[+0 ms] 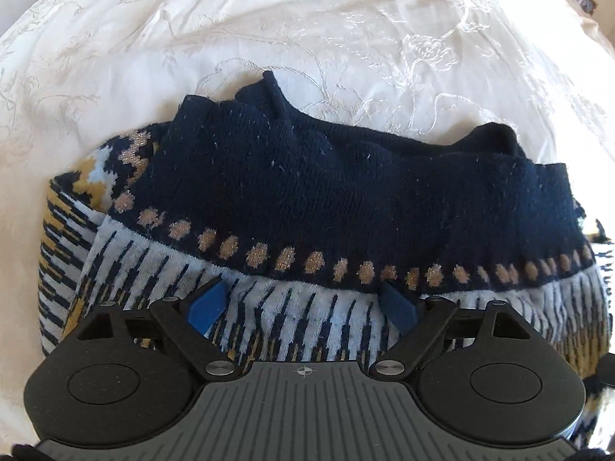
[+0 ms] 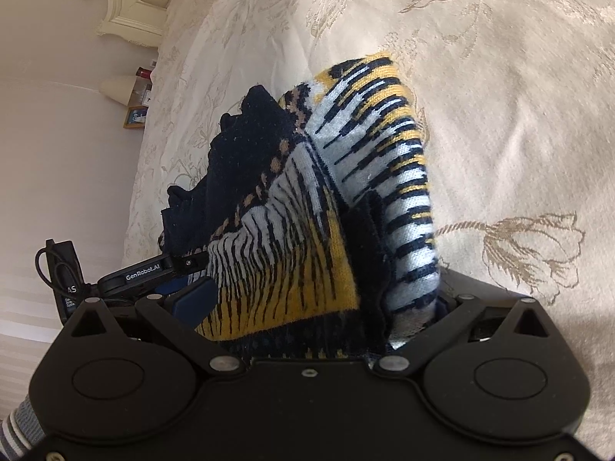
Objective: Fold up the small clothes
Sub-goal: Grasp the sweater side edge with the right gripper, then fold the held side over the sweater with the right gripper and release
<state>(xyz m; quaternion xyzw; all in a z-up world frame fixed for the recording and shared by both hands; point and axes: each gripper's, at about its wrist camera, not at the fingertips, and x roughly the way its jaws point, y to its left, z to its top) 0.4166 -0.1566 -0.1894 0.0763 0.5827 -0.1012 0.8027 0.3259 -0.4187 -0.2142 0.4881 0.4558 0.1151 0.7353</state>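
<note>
Knit in navy, white and yellow, the sweater [image 1: 346, 199] lies bunched on the bedspread [image 1: 307, 38], already doubled over itself: we see a navy panel laid across the striped part, with a row of tan dots along the seam. We judge the fold about halfway through.

Our left gripper [image 1: 303, 299] has its 2 blue fingers [image 1: 205, 303] spread fairly wide, pressed against the striped cloth; we cannot tell whether they pinch anything.

Our right gripper [image 2: 307, 307] has thick layers of sweater [image 2: 307, 230] bunched between its fingers, but cloth hides 1 of them, so we cannot say how firmly it grips.

What remains, we think, is flattening the bundle and squaring its edges.
</note>
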